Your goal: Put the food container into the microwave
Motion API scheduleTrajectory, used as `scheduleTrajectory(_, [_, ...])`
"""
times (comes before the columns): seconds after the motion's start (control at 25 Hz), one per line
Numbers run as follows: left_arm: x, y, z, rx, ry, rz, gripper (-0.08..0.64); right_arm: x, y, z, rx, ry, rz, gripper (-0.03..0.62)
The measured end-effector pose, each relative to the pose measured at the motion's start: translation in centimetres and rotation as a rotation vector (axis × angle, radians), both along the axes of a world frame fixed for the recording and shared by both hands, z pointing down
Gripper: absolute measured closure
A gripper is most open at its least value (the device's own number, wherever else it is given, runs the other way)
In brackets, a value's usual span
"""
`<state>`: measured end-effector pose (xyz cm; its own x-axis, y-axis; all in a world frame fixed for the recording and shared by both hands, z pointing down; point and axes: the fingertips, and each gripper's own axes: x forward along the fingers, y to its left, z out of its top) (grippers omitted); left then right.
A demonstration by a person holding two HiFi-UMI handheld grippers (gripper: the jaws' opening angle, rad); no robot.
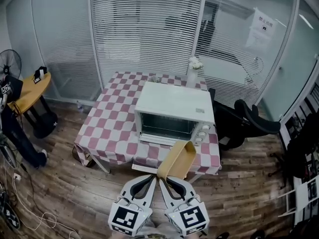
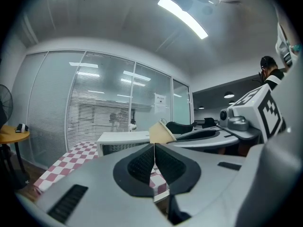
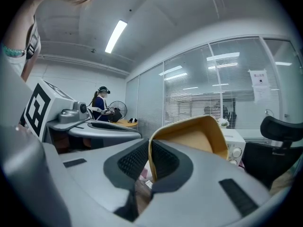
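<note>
A white microwave (image 1: pixel 174 111) stands on the red-and-white checked table (image 1: pixel 107 126), its dark front facing me. A tan paper food container (image 1: pixel 177 161) hangs in the air just before the table's near edge. My right gripper (image 1: pixel 166 179) is shut on the container's wall, which shows pinched between the pads in the right gripper view (image 3: pixel 150 148), the open container (image 3: pixel 189 138) rising beyond. My left gripper (image 1: pixel 151 179) is close beside it, shut with nothing between its pads (image 2: pixel 154 148). The container (image 2: pixel 160 134) and microwave (image 2: pixel 120 138) lie ahead in the left gripper view.
A white vase with flowers (image 1: pixel 193 68) stands at the table's far edge. A black office chair (image 1: pixel 244 121) is right of the table. At the left are a round yellow table (image 1: pixel 30 88), a fan (image 1: pixel 9 63) and a person (image 1: pixel 10 123). Glass walls with blinds stand behind.
</note>
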<state>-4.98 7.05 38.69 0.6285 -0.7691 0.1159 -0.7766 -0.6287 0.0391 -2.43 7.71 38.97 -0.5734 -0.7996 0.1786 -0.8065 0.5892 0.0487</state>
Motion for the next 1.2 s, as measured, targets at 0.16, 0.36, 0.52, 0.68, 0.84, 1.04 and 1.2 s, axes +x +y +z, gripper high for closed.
scheduleTrajectory(0.16, [-0.6,-1.3,0.4,-0.014,-0.013,0.015,0.546,-0.6,-1.2,0.9,-0.001,-0.006,0.014,0.578])
scheduleTrajectory(0.36, [-0.9,-2.7,0.4,-0.033,-0.008,0.011,0.546,-0.8,-2.4,1.3,-0.023,-0.006,0.013,0.578])
scheduleTrajectory(0.52, [-1.0,-4.7,0.8,-0.036,-0.006,-0.016,0.546,-0.4,-4.0,1.5,-0.037,-0.006,0.006,0.578])
scheduleTrajectory(0.68, [-0.5,-7.5,0.7,-0.037,-0.014,-0.035,0.546,0.1,-6.8,1.4,-0.025,-0.013,-0.013,0.578])
scheduleTrajectory(0.84, [0.7,-10.8,-0.1,-0.013,-0.012,-0.047,0.546,1.2,-10.2,0.4,0.008,-0.015,-0.031,0.578])
scheduleTrajectory(1.04, [2.1,-14.6,-0.7,-0.012,-0.021,-0.069,0.546,2.0,-13.5,-0.4,-0.022,-0.017,-0.069,0.578])
scheduleTrajectory(1.2, [2.4,-16.9,-0.8,-0.009,-0.021,-0.101,0.546,2.3,-15.7,-0.4,-0.033,-0.020,-0.107,0.578])
